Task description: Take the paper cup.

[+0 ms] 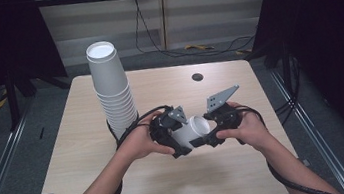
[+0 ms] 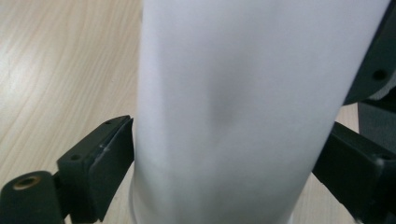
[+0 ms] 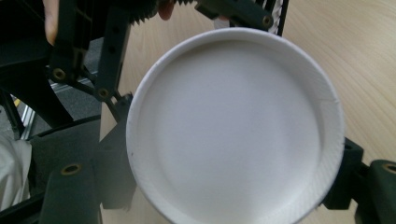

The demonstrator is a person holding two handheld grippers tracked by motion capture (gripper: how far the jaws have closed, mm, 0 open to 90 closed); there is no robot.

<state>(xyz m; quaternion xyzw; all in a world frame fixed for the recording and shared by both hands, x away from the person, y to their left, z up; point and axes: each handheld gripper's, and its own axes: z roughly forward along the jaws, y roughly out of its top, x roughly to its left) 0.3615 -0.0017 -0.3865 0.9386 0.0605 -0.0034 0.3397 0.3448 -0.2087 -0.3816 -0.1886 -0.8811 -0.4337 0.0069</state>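
White paper cup [image 1: 195, 130] lay on its side, held off the table [image 1: 83, 164] between both grippers, near the middle of the front half of the surface. Its mouth pointed at the right gripper [image 1: 213, 133]; its base end sat in the left gripper [image 1: 178, 139].

Left gripper: in its own view the cup wall [image 2: 233, 112] ran up between the two black jaws, the left jaw right against the wall with a slight dent showing mid-wall. Jaws bracketed the cup, but whether the pads pressed or only flanked it could not be told.

Right gripper: in its own view the cup's open mouth and rim [image 3: 236, 126] faced the camera, jaws set on either side of the rim and touching it; clenched on the cup.

Tall stack of cups [image 1: 112, 87] stood upright toward the back left of the surface, just left of the left hand [image 1: 141, 140]. Small dark hole [image 1: 197, 77] near the back edge, right of centre. Right hand [image 1: 244, 127] was near the right edge.
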